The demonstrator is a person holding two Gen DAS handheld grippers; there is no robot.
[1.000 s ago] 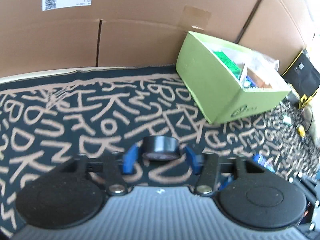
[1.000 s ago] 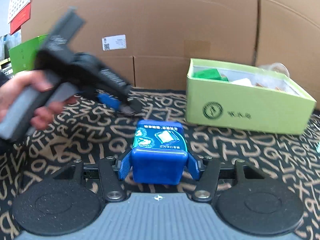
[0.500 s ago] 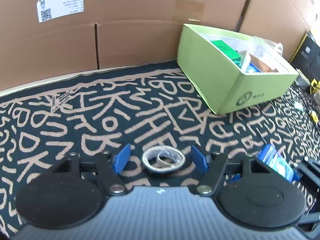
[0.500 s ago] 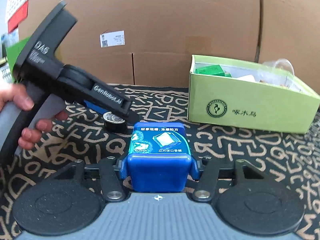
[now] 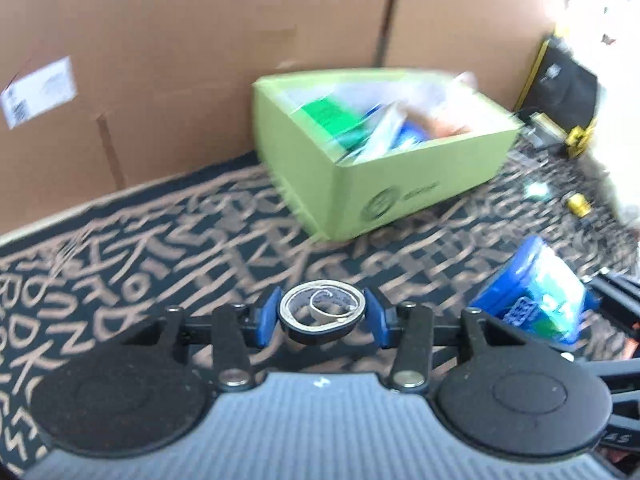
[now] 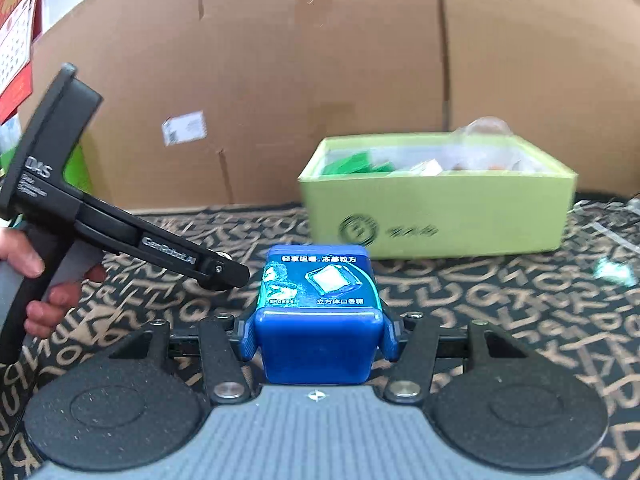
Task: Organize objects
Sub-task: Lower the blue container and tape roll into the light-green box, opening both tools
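Observation:
A black tape roll (image 5: 322, 314) with a pale core lies flat between the blue pads of my left gripper (image 5: 321, 318). The jaws are closing and both pads touch its sides. The roll hangs a little above the patterned cloth (image 5: 160, 264). My right gripper (image 6: 318, 336) is shut on a blue gum box (image 6: 318, 320) with a printed lid, which also shows as the blue gum box (image 5: 532, 300) at the right of the left wrist view. From the right wrist view, the left gripper (image 6: 228, 274) points down to the right, just left of the box. It hides the roll.
An open light-green carton (image 5: 400, 184) full of packets stands at the back right, seen also as the green carton (image 6: 440, 216). Big cardboard boxes (image 6: 320, 80) wall off the back. A hand (image 6: 44, 300) holds the left gripper's handle. Small items (image 5: 578, 208) lie at far right.
The left jaws have narrowed onto the tape roll, which went from standing on edge to lying flat between the pads. The left gripper swung towards the green carton. The right gripper kept the blue box.

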